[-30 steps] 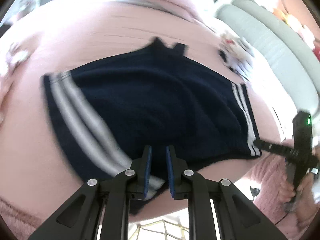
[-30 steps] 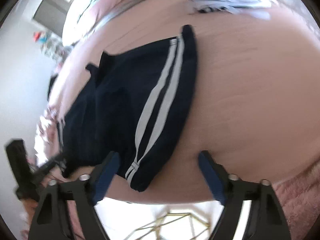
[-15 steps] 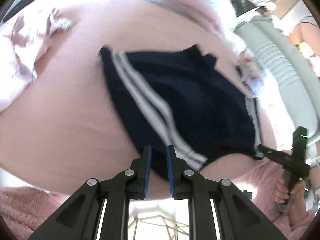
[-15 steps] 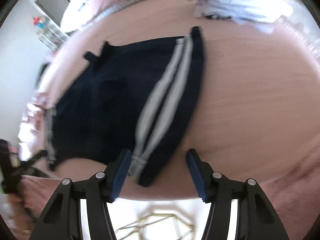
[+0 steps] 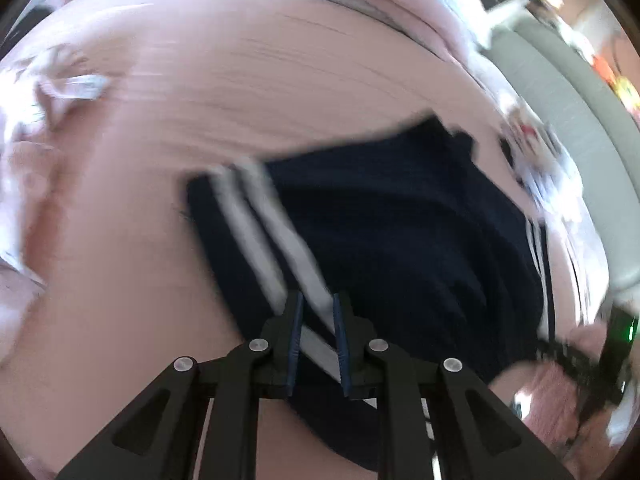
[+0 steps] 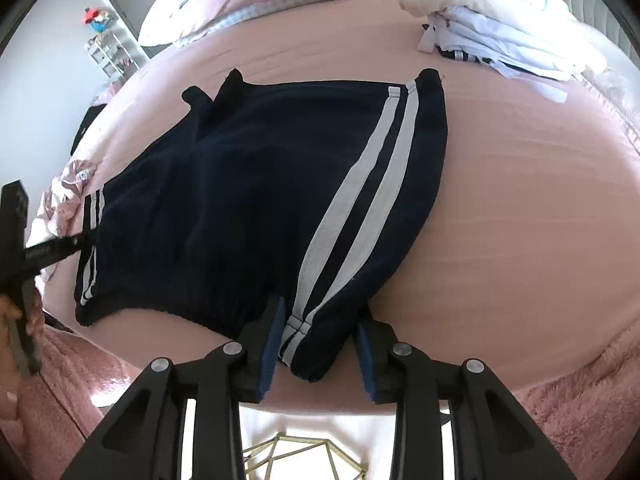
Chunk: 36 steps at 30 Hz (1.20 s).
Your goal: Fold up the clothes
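Observation:
Navy shorts (image 6: 248,184) with white side stripes lie flat on the pink bed sheet (image 6: 520,208). In the right wrist view my right gripper (image 6: 320,312) straddles the striped near corner of the waistband. Its jaws are closing with the corner between the pads, which do not clearly press on it. My left gripper (image 5: 317,298) is shut on the other striped edge of the shorts (image 5: 400,240), in a blurred view. The left gripper (image 6: 86,240) also shows at the far left of the right wrist view, pinching the hem. The right gripper (image 5: 544,344) appears at the right of the left wrist view.
A pile of white clothes (image 6: 500,40) sits at the back right of the bed, with a duvet (image 6: 240,4) behind. A crumpled pink garment (image 6: 68,188) lies left. A fuzzy pink blanket (image 6: 580,412) hangs over the near edge. A grey headboard (image 5: 580,140) borders one side.
The right jaws have narrowed from wide apart to close around the striped waistband corner. The left hand has swung sideways, so the shorts sit further right in its view.

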### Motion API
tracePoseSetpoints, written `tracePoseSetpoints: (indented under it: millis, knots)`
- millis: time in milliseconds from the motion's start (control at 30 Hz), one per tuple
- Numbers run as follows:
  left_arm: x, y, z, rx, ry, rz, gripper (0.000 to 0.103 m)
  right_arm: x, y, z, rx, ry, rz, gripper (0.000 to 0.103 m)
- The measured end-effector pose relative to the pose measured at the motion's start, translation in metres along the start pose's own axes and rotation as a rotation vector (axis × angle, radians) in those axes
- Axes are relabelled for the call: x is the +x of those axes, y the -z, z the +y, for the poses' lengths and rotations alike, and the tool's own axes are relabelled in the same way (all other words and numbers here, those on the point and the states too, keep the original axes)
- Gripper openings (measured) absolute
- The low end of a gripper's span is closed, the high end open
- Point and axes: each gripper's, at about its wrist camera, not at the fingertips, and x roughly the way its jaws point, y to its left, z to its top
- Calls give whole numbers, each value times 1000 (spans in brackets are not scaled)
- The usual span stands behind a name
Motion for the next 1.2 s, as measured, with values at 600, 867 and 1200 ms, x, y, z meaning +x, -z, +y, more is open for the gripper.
tracePoseSetpoints:
  millis: [600,867,1200]
  knots:
    - [-13,50,-39,0,179,-15,34,-7,-22,-15,166,-138,15,16]
    - [-11,44,-33,-48,216,-27,39,46,-110,68,45,-213,-16,14]
    - [-11,48,-43,-8,307,-2,39,99,-114,158,-65,-274,101,20]
